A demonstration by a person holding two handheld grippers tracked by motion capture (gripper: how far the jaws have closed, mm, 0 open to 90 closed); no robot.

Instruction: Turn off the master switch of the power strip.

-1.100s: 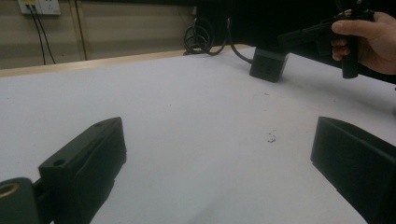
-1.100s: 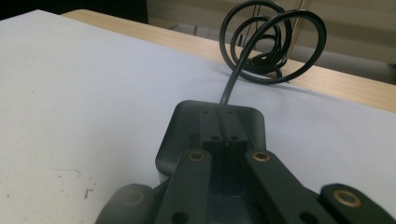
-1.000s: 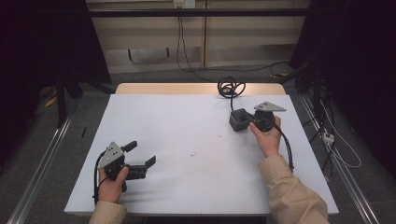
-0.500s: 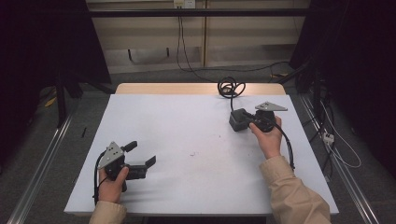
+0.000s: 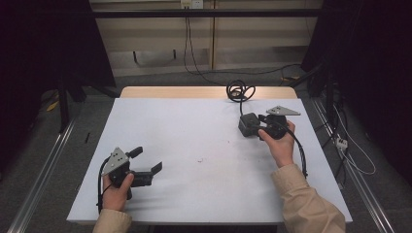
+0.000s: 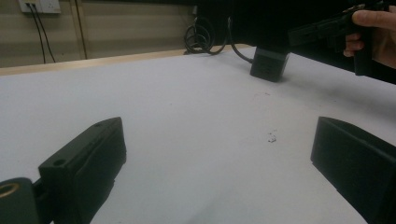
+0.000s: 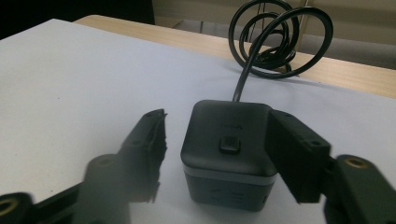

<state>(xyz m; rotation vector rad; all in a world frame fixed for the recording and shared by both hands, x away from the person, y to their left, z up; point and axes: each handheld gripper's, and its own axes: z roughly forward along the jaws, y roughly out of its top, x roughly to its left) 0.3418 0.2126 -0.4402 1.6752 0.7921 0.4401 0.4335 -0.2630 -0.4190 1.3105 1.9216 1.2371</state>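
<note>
While its coiled cable (image 5: 240, 91) trails to the counter (image 5: 194, 141) edge, 1 black cube (image 7: 227, 151) sits between the right gripper (image 7: 215, 140) jaws, spread, apparently bracketing it for a grasp; left gripper (image 6: 219, 154) jaws spread, empty.

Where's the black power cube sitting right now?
The black power cube sits on the far right part of the white table in the high view, between the right gripper's open jaws, its coiled cord just behind it.

Right gripper (image 7: 215, 154) left finger blurred beside black cube (image 7: 229, 154); cube's cable coil (image 7: 275, 37) cut off at top edge.
</note>
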